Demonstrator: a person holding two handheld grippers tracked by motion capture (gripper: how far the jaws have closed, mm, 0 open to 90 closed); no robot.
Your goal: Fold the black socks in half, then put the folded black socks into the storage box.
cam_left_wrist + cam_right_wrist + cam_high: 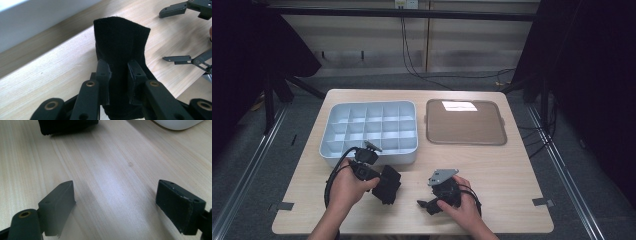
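Dark curtains are hemming in a pale wooden table (507, 170), and on it the person is working a black folded cloth (387, 184), most likely a sock or rolled pair. Biggest thing up there is the white compartment tray (328, 131) at the far left, every cell looking bare from here, with a brownish lid (465, 122) lying flat beside it to the right. Down front, the left gripper (379, 181) is clamping the cloth between its jaws, holding the bundle just in front of the tray's near wall; from the left gripper view the pads are pinching the cloth (120, 45) firmly at its lower part. The right gripper (426, 205) is standing apart with its jaws spread wide, nothing but bare wood between them. So I'm judging this as the carry step, one-handed. Next move, I'd say, is lifting over the tray's near wall, picking a cell, and lowering before letting go.
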